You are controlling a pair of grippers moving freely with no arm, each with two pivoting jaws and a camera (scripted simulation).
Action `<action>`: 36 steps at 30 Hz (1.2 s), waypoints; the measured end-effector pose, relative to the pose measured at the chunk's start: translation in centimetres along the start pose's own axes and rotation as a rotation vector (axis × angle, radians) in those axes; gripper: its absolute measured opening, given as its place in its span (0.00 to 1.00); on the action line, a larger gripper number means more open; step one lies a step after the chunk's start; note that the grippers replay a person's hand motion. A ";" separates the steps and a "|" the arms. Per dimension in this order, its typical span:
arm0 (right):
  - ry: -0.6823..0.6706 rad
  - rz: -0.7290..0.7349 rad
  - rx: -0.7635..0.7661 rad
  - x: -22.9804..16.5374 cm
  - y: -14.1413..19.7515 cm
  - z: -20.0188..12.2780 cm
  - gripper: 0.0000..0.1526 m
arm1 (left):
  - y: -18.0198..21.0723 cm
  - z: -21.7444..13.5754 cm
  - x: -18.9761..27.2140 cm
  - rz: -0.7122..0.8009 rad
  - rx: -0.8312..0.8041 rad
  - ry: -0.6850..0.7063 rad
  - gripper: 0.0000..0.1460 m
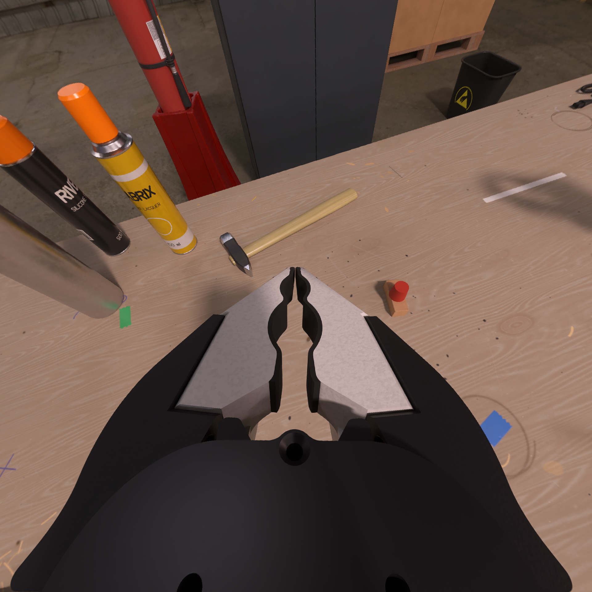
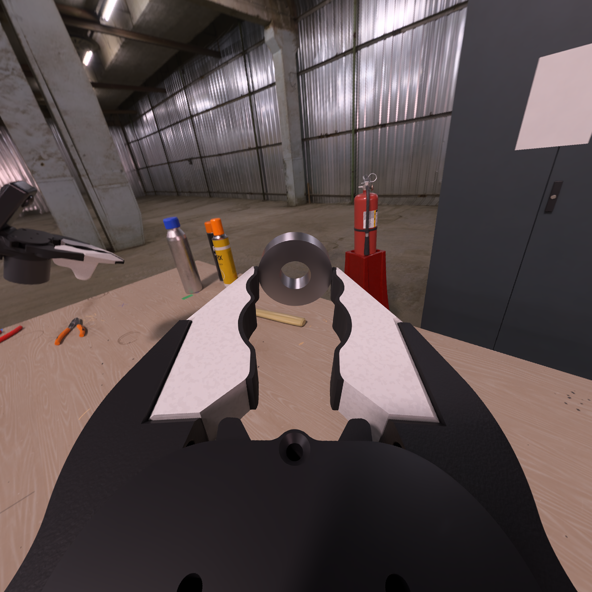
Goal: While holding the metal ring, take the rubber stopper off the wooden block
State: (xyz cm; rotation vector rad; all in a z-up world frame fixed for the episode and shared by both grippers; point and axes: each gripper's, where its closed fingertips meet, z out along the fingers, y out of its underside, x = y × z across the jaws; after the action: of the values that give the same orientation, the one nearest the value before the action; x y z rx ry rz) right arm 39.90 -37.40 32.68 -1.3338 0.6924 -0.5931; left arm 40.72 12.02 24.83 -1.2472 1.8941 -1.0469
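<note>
In the left wrist view a red rubber stopper (image 1: 398, 291) stands on a small wooden block (image 1: 396, 306) on the workbench, to the right of my left gripper (image 1: 294, 270). That gripper is shut and empty, its tips touching above the bench. In the right wrist view my right gripper (image 2: 294, 272) is shut on a thick grey metal ring (image 2: 294, 268), held upright between the fingertips above the bench, its hole facing the camera. The left gripper also shows in the right wrist view (image 2: 120, 261) at the far left. The stopper and block are hidden in the right wrist view.
A hammer (image 1: 282, 230) lies just beyond the left gripper's tips. A yellow can (image 1: 141, 189), a black can (image 1: 61, 198) and a silver bottle (image 1: 54, 272) stand at the left. Orange pliers (image 2: 71, 330) lie on the bench. A dark cabinet (image 2: 512, 192) and a fire extinguisher (image 2: 366, 221) stand behind the bench.
</note>
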 end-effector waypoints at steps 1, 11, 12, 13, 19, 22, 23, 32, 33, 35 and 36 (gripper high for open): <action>-0.007 -0.007 -0.011 -0.3 0.2 0.3 0.29 | -0.1 -0.1 -0.1 -0.009 0.001 0.002 0.00; -0.015 -0.100 -0.114 -2.0 2.3 2.6 0.29 | -0.6 -0.6 -0.8 -0.099 0.038 0.051 0.00; -0.018 -0.106 -0.119 -2.1 2.4 2.8 0.29 | -0.6 -0.7 -0.9 -0.096 0.040 0.046 0.00; -0.019 -0.114 -0.126 -2.3 2.6 2.9 0.29 | -0.5 -0.9 -1.0 -0.094 0.040 0.044 0.00; 0.010 -0.170 -0.192 -2.3 4.0 4.0 0.29 | -0.8 -2.2 -1.1 -0.083 0.050 0.058 0.00; 0.013 -0.181 -0.208 -2.4 4.4 4.3 0.29 | -0.9 -2.9 -1.6 -0.072 0.046 0.040 0.00; 0.013 -0.183 -0.210 -2.4 4.5 4.4 0.29 | -0.9 -3.0 -1.8 -0.067 0.043 0.032 0.00; 0.025 -0.195 -0.224 -2.2 4.9 4.7 0.29 | -1.6 -3.3 -3.5 -0.026 0.008 -0.043 0.00; 0.026 -0.194 -0.223 -2.2 4.9 4.7 0.29 | -1.7 -3.2 -3.6 -0.024 0.003 -0.049 0.00; 0.026 -0.191 -0.216 -2.1 4.7 4.6 0.29 | -1.8 -3.0 -3.8 -0.029 -0.001 -0.053 0.00; 0.027 -0.190 -0.213 -2.1 4.7 4.6 0.29 | -1.8 -2.9 -3.9 -0.035 0.001 -0.053 0.00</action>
State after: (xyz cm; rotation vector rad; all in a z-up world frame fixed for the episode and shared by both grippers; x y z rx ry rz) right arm 41.90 -32.16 28.74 -1.6046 0.6693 -0.7051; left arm 40.47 15.98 28.12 -1.2987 1.8375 -1.0223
